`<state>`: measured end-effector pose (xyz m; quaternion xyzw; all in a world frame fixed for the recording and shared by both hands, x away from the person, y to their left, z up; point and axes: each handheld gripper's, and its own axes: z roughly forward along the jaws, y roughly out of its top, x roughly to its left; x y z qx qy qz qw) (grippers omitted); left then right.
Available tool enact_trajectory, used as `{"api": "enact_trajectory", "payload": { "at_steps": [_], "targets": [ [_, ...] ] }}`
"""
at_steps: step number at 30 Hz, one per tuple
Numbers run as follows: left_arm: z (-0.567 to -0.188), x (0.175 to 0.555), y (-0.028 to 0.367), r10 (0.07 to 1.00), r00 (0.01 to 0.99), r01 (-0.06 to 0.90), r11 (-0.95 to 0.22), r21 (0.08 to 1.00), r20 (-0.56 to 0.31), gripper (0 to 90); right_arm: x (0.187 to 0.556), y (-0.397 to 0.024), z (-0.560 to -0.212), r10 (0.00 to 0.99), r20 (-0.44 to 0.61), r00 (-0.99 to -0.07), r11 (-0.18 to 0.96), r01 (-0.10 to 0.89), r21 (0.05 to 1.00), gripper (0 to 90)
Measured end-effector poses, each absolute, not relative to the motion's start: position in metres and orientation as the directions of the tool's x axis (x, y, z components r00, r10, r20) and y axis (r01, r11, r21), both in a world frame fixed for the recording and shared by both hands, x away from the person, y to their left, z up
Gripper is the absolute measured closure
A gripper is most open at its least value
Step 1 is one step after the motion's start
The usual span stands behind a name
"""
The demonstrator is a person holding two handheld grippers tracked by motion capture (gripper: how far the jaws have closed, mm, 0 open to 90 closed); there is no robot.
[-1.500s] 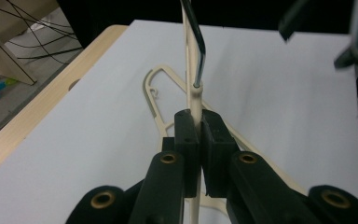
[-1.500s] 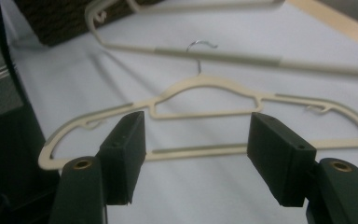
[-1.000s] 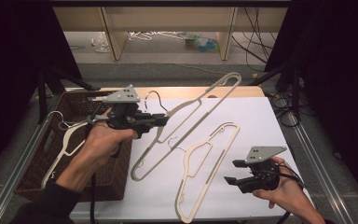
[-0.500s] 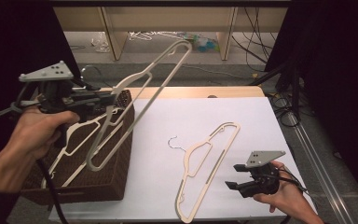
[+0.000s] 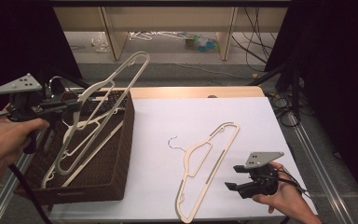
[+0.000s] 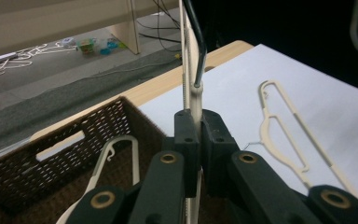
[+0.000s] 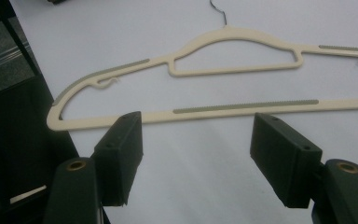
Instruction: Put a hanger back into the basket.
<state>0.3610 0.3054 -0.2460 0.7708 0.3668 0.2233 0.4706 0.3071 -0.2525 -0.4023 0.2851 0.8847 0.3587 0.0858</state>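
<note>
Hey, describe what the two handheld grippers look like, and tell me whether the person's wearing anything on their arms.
Both the left gripper and the right gripper are black, each topped by a grey three-cornered plate with small dots. Each has two blocky black jaws on arms with brass-coloured pivot rivets. A black cable trails from each. The forearms and hands are bare; no sleeve is in view.

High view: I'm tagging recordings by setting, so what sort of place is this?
Probably a lab or recording studio rather than a home: a white-topped table with black curtains on both sides, loose cables on the floor behind, and spare hangers lying there under a bench.
</note>
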Motion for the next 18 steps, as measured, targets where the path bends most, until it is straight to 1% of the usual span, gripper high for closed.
{"api": "enact_trajectory", "payload": {
  "at_steps": [2, 7, 9, 13, 15, 17, 18],
  "targets": [
    [-0.252, 0.362, 0.312, 0.787, 0.617, 0.372, -0.285, 0.883, -0.006, 85.9, 0.307, -0.252, -0.404, 0.571, 0.048, -0.819, 0.570, 0.438, 0.695, 35.2],
    [-0.267, 0.364, 0.329, 0.798, 0.603, 0.394, -0.298, 0.869, 0.001, 85.9, 0.308, -0.254, -0.405, 0.562, 0.059, -0.825, 0.583, 0.445, 0.679, 35.2],
    [-0.271, 0.363, 0.335, 0.813, 0.582, 0.408, -0.290, 0.866, -0.002, 85.9, 0.309, -0.254, -0.408, 0.572, 0.056, -0.818, 0.569, 0.445, 0.691, 35.1],
    [-0.280, 0.360, 0.347, 0.821, 0.571, 0.419, -0.301, 0.856, 0.009, 85.9, 0.309, -0.255, -0.408, 0.575, 0.062, -0.816, 0.576, 0.456, 0.679, 35.0],
    [-0.284, 0.359, 0.351, 0.823, 0.568, 0.429, -0.303, 0.851, 0.007, 85.9, 0.309, -0.254, -0.409, 0.578, 0.056, -0.814, 0.566, 0.450, 0.691, 33.9],
    [-0.289, 0.360, 0.354, 0.830, 0.558, 0.444, -0.304, 0.843, 0.005, 85.9, 0.308, -0.254, -0.408, 0.580, 0.066, -0.812, 0.567, 0.461, 0.683, 33.3],
    [-0.291, 0.361, 0.357, 0.827, 0.562, 0.452, -0.333, 0.828, 0.026, 85.9, 0.309, -0.254, -0.408, 0.577, 0.060, -0.814, 0.572, 0.455, 0.682, 31.6]
  ]
}}
